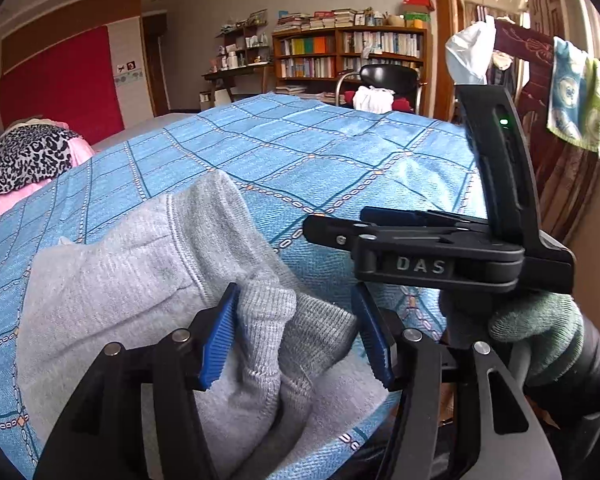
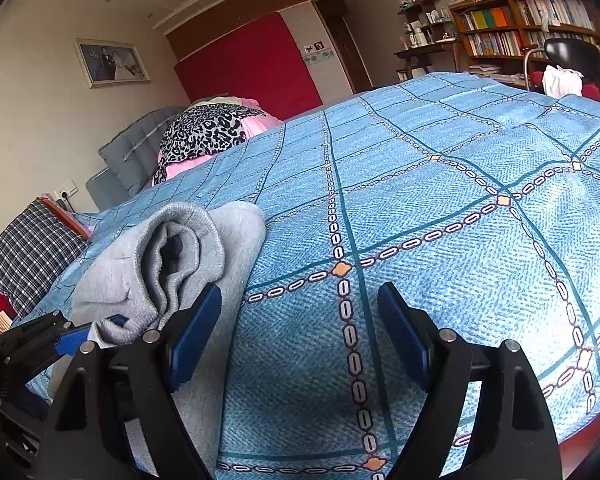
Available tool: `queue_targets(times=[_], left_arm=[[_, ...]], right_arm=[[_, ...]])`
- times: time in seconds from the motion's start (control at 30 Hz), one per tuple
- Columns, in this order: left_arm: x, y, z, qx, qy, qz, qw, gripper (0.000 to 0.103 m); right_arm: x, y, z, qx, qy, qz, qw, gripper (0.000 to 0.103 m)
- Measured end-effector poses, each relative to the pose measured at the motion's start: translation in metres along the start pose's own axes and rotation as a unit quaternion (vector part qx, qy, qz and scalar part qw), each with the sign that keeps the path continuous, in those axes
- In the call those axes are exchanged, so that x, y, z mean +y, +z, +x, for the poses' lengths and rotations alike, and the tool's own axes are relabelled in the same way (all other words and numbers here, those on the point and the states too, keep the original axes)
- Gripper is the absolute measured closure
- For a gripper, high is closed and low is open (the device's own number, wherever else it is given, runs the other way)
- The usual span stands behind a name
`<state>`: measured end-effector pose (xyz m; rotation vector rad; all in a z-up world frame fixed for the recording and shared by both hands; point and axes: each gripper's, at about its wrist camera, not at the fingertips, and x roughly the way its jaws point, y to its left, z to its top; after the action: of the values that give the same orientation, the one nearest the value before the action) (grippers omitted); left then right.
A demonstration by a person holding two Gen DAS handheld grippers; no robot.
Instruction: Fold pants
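Both grippers' fingers gape: left gripper [image 1: 296, 336] straddles gray pants [image 1: 140, 280]; right gripper [image 2: 300, 336] over bedspread [image 2: 440, 200].

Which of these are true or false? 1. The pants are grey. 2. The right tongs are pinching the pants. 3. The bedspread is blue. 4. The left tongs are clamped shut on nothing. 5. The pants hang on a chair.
1. True: the pants are grey.
2. False: the right tongs are open over the bedspread, with the pants beside them.
3. True: blue, with a chain pattern.
4. False: the left tongs are open, with a bunched part of the pants between the pads.
5. False: they lie on the bedspread.
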<state>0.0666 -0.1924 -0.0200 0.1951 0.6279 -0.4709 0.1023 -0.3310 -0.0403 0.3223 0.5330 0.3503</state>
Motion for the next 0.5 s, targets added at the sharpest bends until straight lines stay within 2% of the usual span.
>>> queue_targets(times=[0.07,0.17,0.37,0.5], left_arm=[[-0.001,-0.003,-0.009,-0.008,-0.023,0.004,0.9997,0.045],[0.002,-0.010,-0.026,-0.021,-0.032,0.002,0.9993,0.044],[0.034,-0.018,-0.054,-0.044,0.002,-0.038,0.9983,0.044],[0.056,-0.030,-0.062,-0.038,0.030,-0.060,0.9970,0.043]], right_arm=[[0.001,0.002,-0.001,-0.003,0.001,-0.001,1.000,0.021],[0.005,0.005,-0.005,-0.006,0.006,-0.003,1.000,0.021],[0.023,0.009,-0.011,-0.006,0.042,-0.003,0.999,0.021],[0.045,0.006,-0.011,0.001,0.060,-0.024,0.998,0.021]])
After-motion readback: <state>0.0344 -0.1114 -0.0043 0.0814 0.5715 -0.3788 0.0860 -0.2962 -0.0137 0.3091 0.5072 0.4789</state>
